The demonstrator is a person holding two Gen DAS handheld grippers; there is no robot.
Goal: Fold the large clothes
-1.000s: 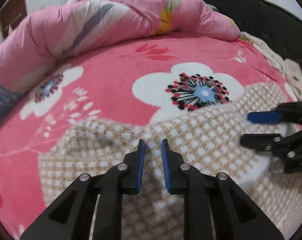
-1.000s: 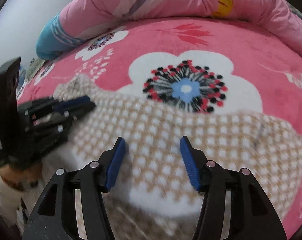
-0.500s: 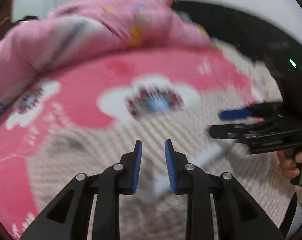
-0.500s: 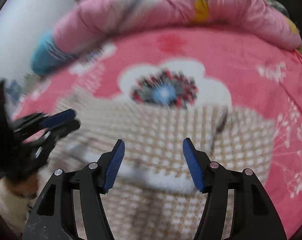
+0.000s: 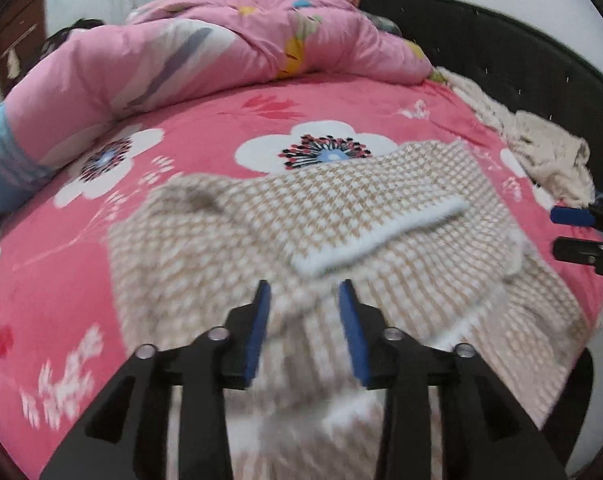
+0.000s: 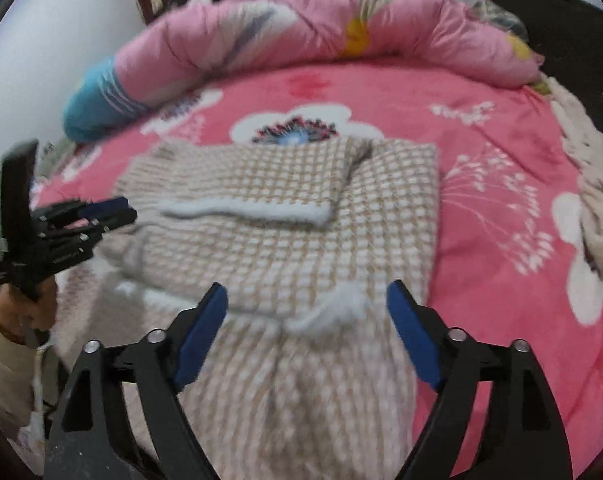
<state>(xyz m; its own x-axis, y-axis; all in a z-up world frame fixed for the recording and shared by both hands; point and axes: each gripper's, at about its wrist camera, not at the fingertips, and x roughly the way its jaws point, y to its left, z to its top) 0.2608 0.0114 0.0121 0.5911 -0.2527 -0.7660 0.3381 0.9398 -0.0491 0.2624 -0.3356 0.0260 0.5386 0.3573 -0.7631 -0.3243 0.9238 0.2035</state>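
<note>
Now both tools are hanging over the near part of one checked sweater (image 6: 285, 216) lying on the bed (image 6: 493, 216), its long axis running near to far. Left tool (image 5: 303, 328) is standing partly open, right tool (image 6: 307, 332) wide open; both have just been opening, and neither is gripping the cloth beneath. One white-edged flap (image 6: 245, 210) is lying folded across, just beyond both tools. One pink quilt (image 6: 301, 28) is lying at the far side.

Nubby knit garment (image 5: 341, 216) on plush fleece blanket (image 5: 205, 128)
</note>
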